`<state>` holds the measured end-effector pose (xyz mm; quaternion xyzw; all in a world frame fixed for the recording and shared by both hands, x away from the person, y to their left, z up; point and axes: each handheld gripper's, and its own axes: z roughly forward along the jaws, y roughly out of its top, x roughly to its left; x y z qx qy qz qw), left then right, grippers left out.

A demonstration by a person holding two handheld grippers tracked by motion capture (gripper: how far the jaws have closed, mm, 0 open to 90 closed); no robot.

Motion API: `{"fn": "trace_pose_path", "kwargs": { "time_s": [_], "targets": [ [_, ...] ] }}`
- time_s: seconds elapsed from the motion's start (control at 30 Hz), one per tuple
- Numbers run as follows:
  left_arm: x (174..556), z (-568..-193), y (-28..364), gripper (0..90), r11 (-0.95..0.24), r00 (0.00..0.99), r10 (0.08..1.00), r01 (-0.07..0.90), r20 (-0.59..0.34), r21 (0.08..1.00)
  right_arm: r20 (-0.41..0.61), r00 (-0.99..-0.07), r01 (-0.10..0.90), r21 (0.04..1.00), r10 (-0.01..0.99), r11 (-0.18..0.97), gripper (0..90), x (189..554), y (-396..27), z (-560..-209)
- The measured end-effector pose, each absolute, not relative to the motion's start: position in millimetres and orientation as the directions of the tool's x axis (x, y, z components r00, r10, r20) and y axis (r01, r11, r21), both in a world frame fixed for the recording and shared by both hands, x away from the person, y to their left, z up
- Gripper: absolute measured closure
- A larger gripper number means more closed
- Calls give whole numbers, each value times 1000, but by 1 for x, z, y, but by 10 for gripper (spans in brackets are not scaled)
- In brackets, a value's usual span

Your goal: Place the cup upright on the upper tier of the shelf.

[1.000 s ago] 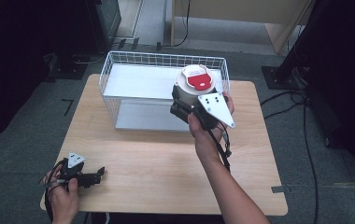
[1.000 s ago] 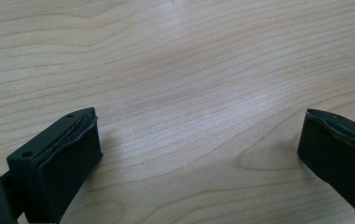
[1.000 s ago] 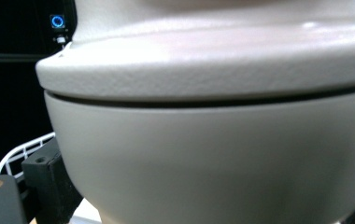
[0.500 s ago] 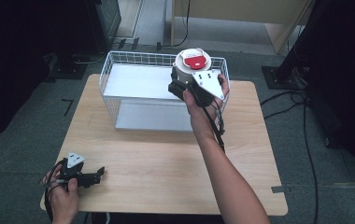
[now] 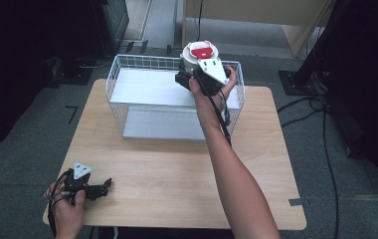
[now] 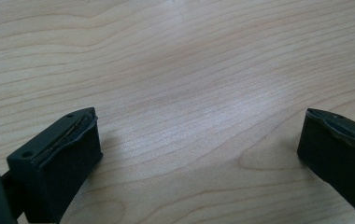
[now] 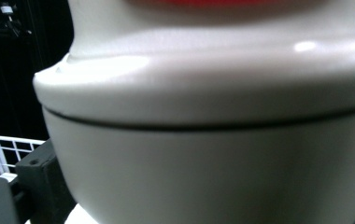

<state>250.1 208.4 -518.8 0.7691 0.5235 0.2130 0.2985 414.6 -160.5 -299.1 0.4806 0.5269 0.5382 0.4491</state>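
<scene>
My right tongs clamp the white, red-topped pot above the wire basket; it looks rigid, smooth, slippery, best gripped below its lid. My left tongs rest open on the tabletop.

Wooden table on grey floor; black stands behind.

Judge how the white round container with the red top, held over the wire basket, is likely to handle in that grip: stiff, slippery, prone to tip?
The white container looks like rigid, glossy plastic, so it probably won't deform but may slide between the jaws. The right gripper clamps its rounded lower body, a curved surface that could let it rotate. Its lid seam suggests the top might come loose if knocked against the wire basket.
</scene>
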Motion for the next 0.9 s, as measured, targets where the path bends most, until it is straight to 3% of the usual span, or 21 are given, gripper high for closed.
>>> {"fn": "trace_pose_path", "kwargs": {
  "time_s": [0.3,0.53,0.9],
  "targets": [
    [250,-519,208,0,-272,360,933,678,14,683,37,-134,29,999,990,-33,17,425,-153,-305],
    [250,-519,208,0,-273,361,933,678,14,682,98,-108,26,995,989,-96,17,428,-159,-311],
    [250,-519,208,0,-272,361,933,679,13,682,6,-184,60,998,983,6,0,426,-166,-316]
  ]
}}
